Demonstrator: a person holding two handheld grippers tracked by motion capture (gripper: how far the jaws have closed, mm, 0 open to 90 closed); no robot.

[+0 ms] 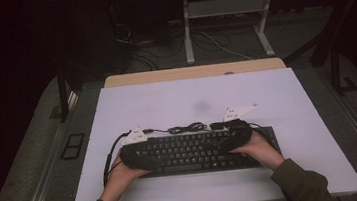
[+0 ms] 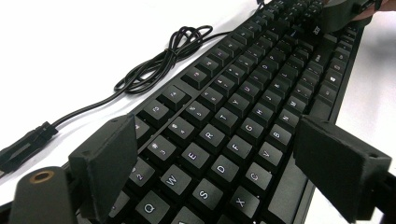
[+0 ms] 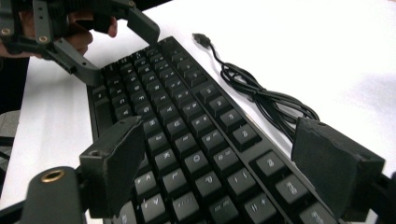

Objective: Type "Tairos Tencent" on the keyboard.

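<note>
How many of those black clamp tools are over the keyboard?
2. The left gripper hangs over the keyboard's left end, the right gripper over its right end; both have their jaws spread wide above the keys.

A black full-size keyboard [image 1: 199, 151] lies flat near the worktop's [image 1: 196, 93] front edge, its long side parallel to that edge, keys facing up with pale legends. Its thin black cable [image 1: 185, 128] sits just behind it toward the far edge, loosely coiled in 1 bundle, the plug end [image 3: 201, 38] lying free on the white surface.
</note>
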